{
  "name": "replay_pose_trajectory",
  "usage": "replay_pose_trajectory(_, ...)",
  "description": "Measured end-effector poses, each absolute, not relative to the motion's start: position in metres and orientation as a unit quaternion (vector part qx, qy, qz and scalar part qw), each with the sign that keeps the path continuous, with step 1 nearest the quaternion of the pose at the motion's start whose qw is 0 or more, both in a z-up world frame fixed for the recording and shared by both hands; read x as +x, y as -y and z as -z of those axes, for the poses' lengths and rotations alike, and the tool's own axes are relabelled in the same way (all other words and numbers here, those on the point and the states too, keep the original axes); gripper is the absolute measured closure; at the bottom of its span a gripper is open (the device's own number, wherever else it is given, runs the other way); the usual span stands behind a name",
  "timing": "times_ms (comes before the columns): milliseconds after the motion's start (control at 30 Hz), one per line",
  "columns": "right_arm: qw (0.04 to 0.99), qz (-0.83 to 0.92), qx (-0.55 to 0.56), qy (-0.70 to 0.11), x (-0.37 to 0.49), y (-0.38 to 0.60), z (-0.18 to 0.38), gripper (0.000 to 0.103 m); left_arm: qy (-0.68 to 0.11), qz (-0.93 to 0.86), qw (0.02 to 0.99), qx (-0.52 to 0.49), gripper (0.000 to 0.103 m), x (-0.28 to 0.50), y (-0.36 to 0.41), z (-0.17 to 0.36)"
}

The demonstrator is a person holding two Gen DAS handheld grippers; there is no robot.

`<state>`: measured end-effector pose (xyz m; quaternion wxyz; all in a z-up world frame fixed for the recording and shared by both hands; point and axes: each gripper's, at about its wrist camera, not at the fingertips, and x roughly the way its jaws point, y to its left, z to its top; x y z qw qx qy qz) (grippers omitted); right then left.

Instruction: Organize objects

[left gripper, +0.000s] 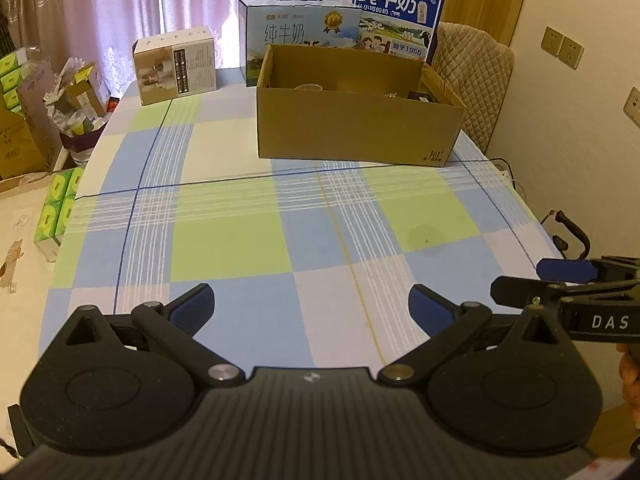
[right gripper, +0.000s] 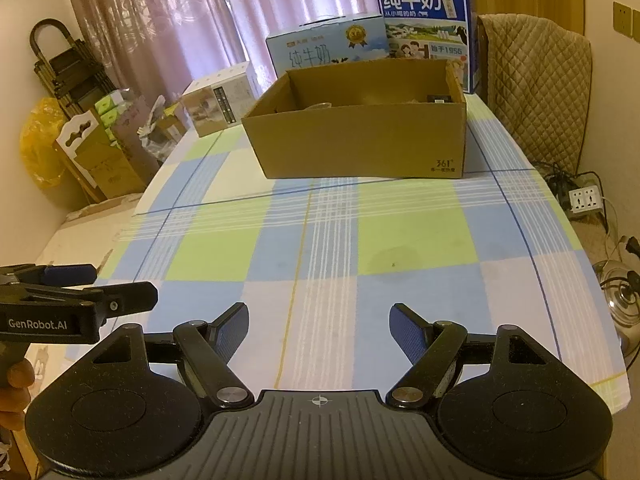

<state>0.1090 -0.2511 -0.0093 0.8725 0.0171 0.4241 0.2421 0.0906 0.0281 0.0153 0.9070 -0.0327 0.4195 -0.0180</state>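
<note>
An open brown cardboard box (left gripper: 356,128) stands at the far side of the checked tablecloth (left gripper: 240,240); it also shows in the right wrist view (right gripper: 360,144). Inside it I see a clear glass item (left gripper: 308,87) and a small dark item (left gripper: 422,97); the rest of its inside is hidden by the walls. My left gripper (left gripper: 312,304) is open and empty over the near table edge. My right gripper (right gripper: 318,322) is open and empty beside it. Each gripper shows side-on in the other's view, the right one (left gripper: 520,280) and the left one (right gripper: 124,284).
Two milk cartons (left gripper: 298,32) (left gripper: 398,16) stand behind the box, a white product box (left gripper: 176,66) at the far left. A quilted chair (left gripper: 472,76) stands on the right. Cartons and tissue packs (left gripper: 60,208) clutter the floor left; a power strip (right gripper: 586,198) and kettle (right gripper: 624,300) lie right.
</note>
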Motion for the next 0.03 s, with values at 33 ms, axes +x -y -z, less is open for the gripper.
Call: replay_pose_trajectory(33,0.872,-0.242,0.017,-0.425,0.1098,0.2516,0.0093,0.028,-0.419,0.017,0.907,-0.032,0.001,0.0923,-0.0271,-0.0156)
